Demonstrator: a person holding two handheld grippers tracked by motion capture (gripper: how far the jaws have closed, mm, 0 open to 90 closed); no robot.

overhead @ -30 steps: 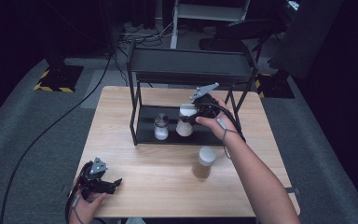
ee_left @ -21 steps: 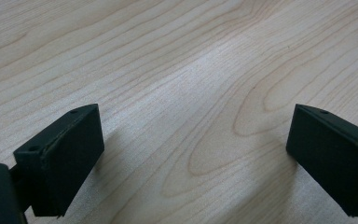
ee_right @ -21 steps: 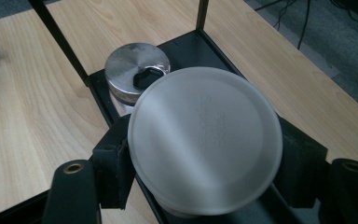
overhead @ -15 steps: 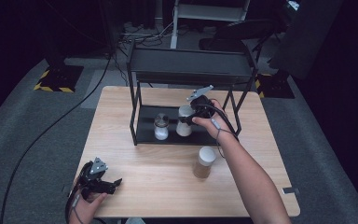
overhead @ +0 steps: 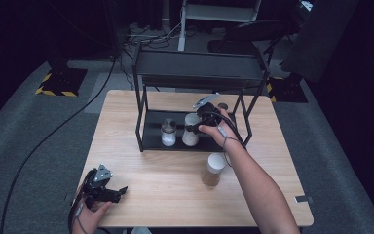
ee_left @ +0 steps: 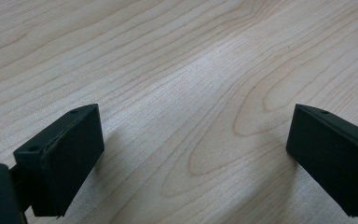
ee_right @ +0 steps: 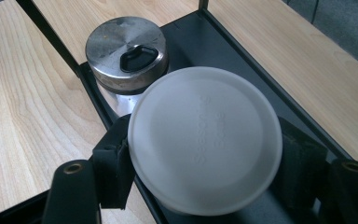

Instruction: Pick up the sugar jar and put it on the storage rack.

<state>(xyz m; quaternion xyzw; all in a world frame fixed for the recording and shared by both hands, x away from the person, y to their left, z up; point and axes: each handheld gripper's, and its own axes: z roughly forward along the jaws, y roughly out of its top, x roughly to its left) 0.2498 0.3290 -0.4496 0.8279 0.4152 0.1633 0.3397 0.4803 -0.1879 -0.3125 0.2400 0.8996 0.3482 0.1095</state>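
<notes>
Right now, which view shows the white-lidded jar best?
The right gripper view: the white-lidded jar sits large between the right tool, lid in detail. The high view shows it small on the rack's lower shelf. The left gripper view gives bare tabletop.

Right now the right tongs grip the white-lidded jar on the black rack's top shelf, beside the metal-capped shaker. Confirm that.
Not quite: the white-lidded jar stands on the black rack's bottom shelf, not the top. The high view shows it; the right tongs do grip it beside the metal-capped shaker.

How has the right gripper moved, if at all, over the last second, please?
Yes. The right gripper carried the white-lidded jar left along the rack's lower shelf, nearer the metal-lidded shaker.
</notes>
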